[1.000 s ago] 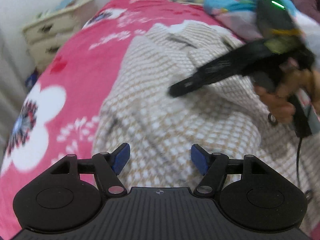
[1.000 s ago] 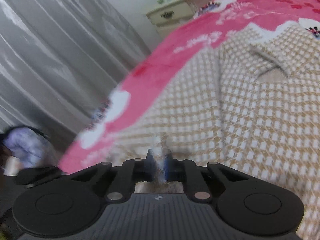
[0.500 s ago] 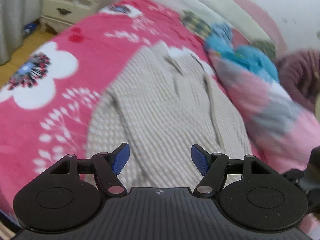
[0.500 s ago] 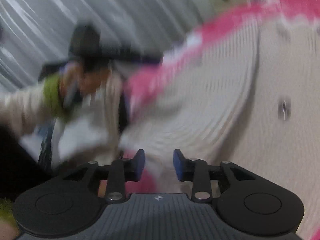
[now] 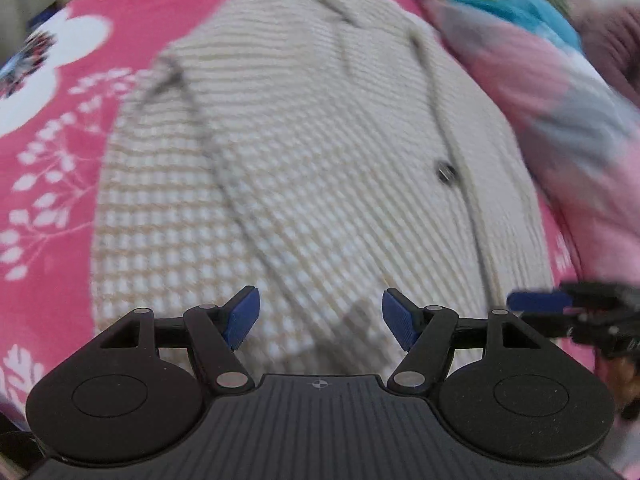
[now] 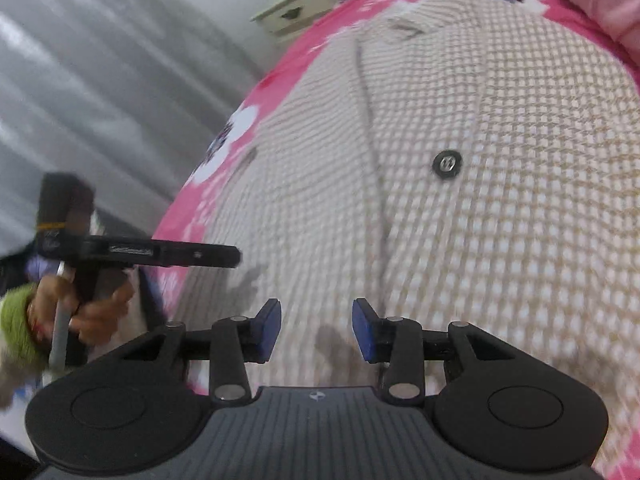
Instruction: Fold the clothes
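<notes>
Released since a second ago, the right gripper [image 6: 316, 330] hovers with fingers spread over the checked cardigan [image 6: 480, 208] on the pink bed [image 5: 60, 184]; the left gripper [image 5: 320, 320] gapes too.

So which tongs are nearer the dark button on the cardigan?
Right, as far as I can tell. The button sits just ahead of the right tongs; from the left tongs it lies farther off, ahead-right.

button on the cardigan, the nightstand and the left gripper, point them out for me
button [image 6: 447, 164], right wrist view, on its dark round face
nightstand [image 6: 298, 12], right wrist view, on its pale drawer front
left gripper [image 5: 320, 320], left wrist view, midway between its blue fingertips
</notes>
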Motion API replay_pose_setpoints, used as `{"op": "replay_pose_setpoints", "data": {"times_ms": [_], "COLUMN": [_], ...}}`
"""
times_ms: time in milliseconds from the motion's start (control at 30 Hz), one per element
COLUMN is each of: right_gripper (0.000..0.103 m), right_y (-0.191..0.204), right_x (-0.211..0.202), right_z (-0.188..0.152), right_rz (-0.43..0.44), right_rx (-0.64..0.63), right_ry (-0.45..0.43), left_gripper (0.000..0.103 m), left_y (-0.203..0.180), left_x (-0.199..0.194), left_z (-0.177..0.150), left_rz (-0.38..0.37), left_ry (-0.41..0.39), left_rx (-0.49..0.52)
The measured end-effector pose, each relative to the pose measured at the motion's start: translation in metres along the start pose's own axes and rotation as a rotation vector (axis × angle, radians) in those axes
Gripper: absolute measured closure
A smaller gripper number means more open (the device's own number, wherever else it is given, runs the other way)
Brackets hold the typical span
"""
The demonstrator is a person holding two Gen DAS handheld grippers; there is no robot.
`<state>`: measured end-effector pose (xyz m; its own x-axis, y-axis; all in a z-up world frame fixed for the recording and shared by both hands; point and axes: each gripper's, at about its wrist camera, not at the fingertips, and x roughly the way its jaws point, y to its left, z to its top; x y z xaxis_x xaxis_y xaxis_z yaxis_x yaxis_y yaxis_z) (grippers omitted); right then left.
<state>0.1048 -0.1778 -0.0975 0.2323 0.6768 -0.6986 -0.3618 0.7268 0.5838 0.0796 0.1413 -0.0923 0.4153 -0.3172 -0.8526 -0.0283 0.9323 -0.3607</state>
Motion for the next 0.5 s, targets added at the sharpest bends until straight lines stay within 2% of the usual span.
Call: {"op": "replay_pose_setpoints", "data": {"times_ms": [133,200,267,367,467,500], "right_gripper": [0.061,0.061,0.061,0.061,0.061,0.062], "right_y": [-0.012,-0.017,-0.021,-0.027,-0.029,-0.029], "right_x": [0.031,0.043,0.048,0.053,0.056,0.056], "right_z": [0.010,0.010,0.010,0.011,0.012,0.012], "right_rz": [0.011,0.015,0.030,0.058,0.073,0.074], "right_rx": [0.029,0.038,0.048,0.070,0.071,0.066], "right_ry": [0.018,0.029,0.032,0.029,0.034,0.036], "left_gripper": [0.035,0.031,0.029,0.030,0.036,0.044], "left_y": [0.029,0.048,0.065,0.074,0.074,0.073], "left_x": [-0.002,0.004,0.015,0.025,0.030,0.033], "left_z": [0.033,0.054,0.072,0.088,0.094,0.095], "left_rz": [0.068,0.043,-0.001,0.015,0.024,0.022], "left_ry": [-0.089,-0.101,-0.079,-0.104,-0.156,-0.162], "left_rx": [-0.126,-0.191,-0.222,-0.236,-0.212,-0.208]}}
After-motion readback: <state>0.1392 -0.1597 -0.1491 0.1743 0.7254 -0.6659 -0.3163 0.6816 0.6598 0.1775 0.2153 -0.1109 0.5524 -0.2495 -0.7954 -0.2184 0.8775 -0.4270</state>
